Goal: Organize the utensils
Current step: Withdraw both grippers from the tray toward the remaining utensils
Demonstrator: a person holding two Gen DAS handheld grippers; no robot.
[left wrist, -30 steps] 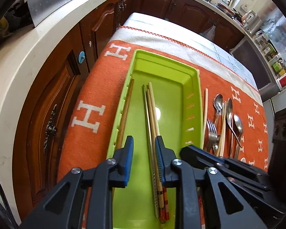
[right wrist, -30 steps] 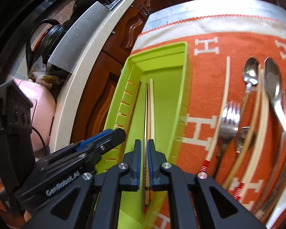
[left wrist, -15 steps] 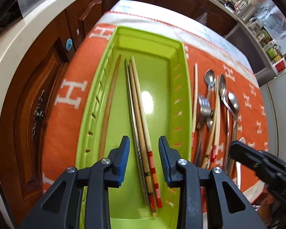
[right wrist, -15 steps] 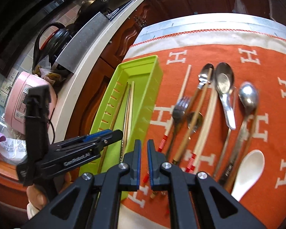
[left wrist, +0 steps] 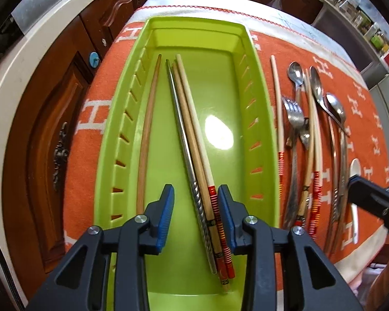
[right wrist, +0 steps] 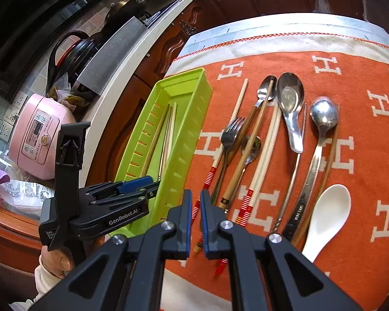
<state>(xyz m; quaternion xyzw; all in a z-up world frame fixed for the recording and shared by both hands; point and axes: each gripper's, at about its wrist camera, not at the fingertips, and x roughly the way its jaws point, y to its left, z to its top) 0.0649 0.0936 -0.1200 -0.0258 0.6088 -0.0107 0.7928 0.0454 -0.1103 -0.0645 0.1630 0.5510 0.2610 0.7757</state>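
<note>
- Both tongs are hanging empty: my left gripper (left wrist: 195, 204) is gaping wide over the green tray (left wrist: 262, 88), my right gripper (right wrist: 195, 207) is pinched nearly closed, gripping nothing.
- Four chopsticks (left wrist: 192, 132) are lying inside the tray.
- Spoons, a fork (right wrist: 230, 134) and more chopsticks are lying on the orange cloth (right wrist: 363, 171) beside it.
- Wooden cabinets (left wrist: 51, 129) and a pink rice cooker (right wrist: 39, 134) are flanking the table.
</note>
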